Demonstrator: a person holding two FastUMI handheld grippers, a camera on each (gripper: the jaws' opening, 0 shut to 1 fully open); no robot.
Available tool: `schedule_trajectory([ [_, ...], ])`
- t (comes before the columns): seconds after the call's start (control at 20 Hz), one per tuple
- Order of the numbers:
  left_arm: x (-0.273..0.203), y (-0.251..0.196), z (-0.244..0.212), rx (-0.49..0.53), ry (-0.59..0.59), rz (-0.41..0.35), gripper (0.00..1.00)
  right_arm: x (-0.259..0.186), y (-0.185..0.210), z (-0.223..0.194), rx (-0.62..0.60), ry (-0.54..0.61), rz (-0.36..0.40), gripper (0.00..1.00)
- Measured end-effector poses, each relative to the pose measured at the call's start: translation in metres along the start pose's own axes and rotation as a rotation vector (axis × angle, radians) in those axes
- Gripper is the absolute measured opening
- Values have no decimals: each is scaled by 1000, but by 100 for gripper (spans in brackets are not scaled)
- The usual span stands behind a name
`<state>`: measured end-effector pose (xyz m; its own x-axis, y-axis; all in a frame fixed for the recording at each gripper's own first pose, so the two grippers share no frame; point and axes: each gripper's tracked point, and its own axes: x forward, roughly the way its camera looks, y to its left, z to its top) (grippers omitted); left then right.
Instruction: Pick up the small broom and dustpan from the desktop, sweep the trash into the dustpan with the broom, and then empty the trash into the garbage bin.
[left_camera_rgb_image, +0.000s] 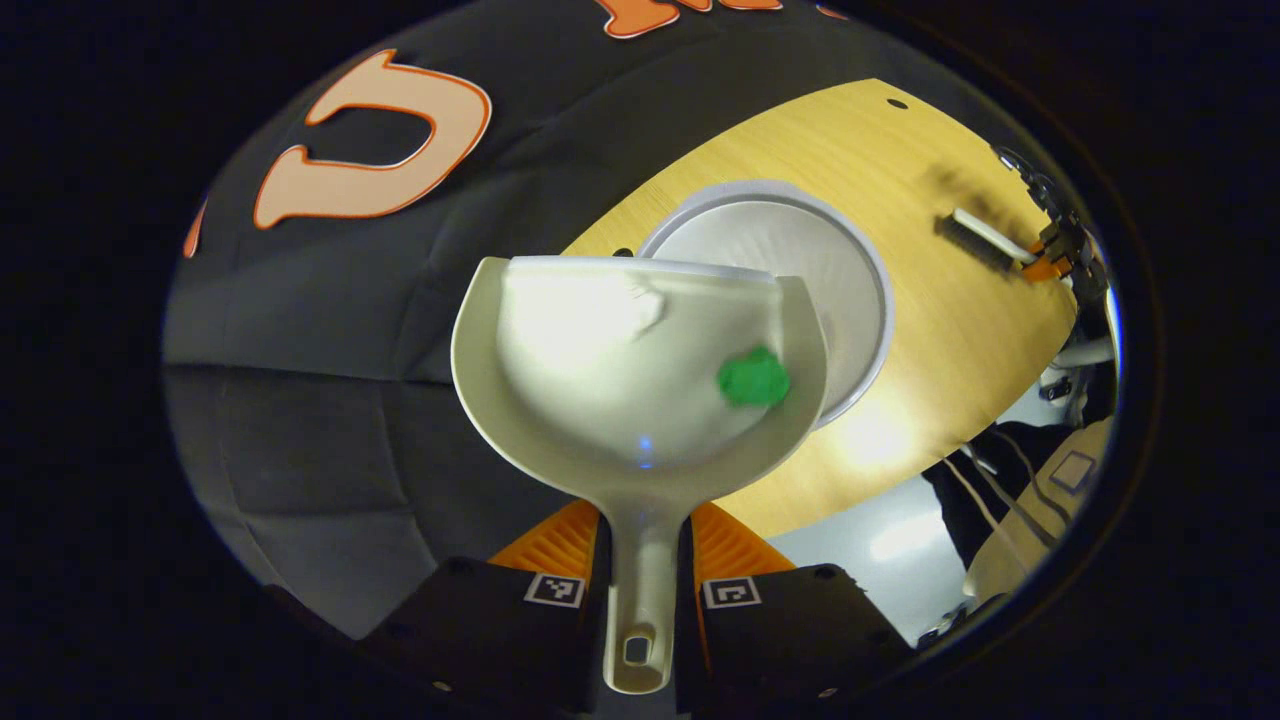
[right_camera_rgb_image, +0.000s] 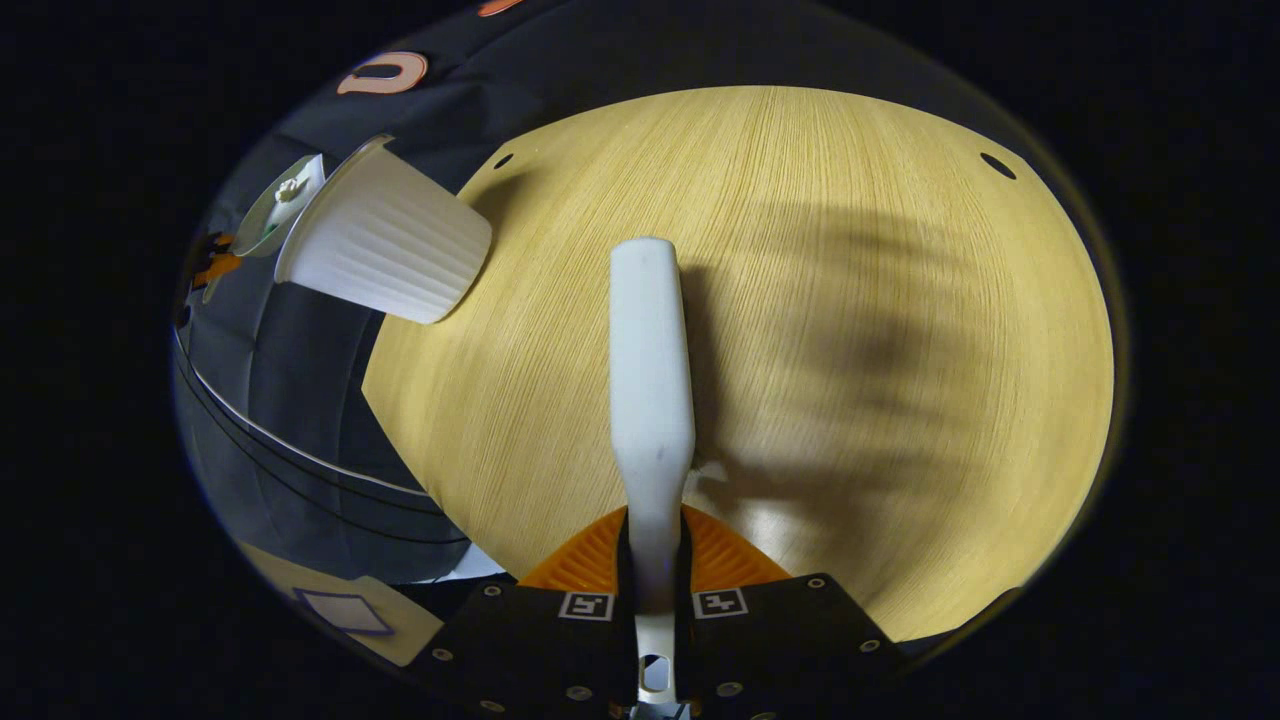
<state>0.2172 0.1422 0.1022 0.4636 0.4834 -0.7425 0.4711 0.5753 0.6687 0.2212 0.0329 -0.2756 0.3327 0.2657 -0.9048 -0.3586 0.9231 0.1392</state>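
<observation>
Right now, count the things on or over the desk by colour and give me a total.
White: 3, the dustpan, the broom, the garbage bin
Green: 1, the trash lying in the dustpan
Total: 4

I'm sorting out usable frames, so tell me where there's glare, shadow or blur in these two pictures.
Left gripper view: strong glare whitens the dustpan bowl near its far edge, though the green trash stays clear; the far broom is soft. Right gripper view: the broom handle is sharp, broad smeared shadows cross the desktop, and fisheye bends its edges.
</observation>
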Motion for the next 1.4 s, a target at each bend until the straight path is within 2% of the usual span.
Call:
schedule_trajectory([
  [0.15,3,4,-6,37,4,29,28,0,-2,4,19,-13,-13,14],
  [0.3,3,10,-12,102,23,91,29,-2,-2,6,23,-18,-18,14],
  [0.35,6,8,-14,79,15,81,29,-3,-1,7,26,-22,-18,14],
  [0.5,6,-18,-11,-141,-95,-53,29,-7,-1,14,42,-44,-14,14],
  [0.6,-9,-38,2,-255,-192,-132,29,-8,-3,17,47,-61,-17,14],
  [0.9,-59,-83,36,-412,-461,-236,28,-19,-2,29,54,-126,-30,14],
  [1.05,-65,-128,66,-453,-547,-374,28,-26,-2,29,65,-155,-45,14],
  [1.15,-73,-167,86,-487,-569,-492,28,-27,1,23,80,-168,-80,13],
  [1.25,-72,-207,101,-526,-547,-576,28,-20,-1,19,86,-167,-133,14],
  [1.4,-35,-261,118,-588,-461,-592,29,-17,1,20,107,-160,-205,14],
])
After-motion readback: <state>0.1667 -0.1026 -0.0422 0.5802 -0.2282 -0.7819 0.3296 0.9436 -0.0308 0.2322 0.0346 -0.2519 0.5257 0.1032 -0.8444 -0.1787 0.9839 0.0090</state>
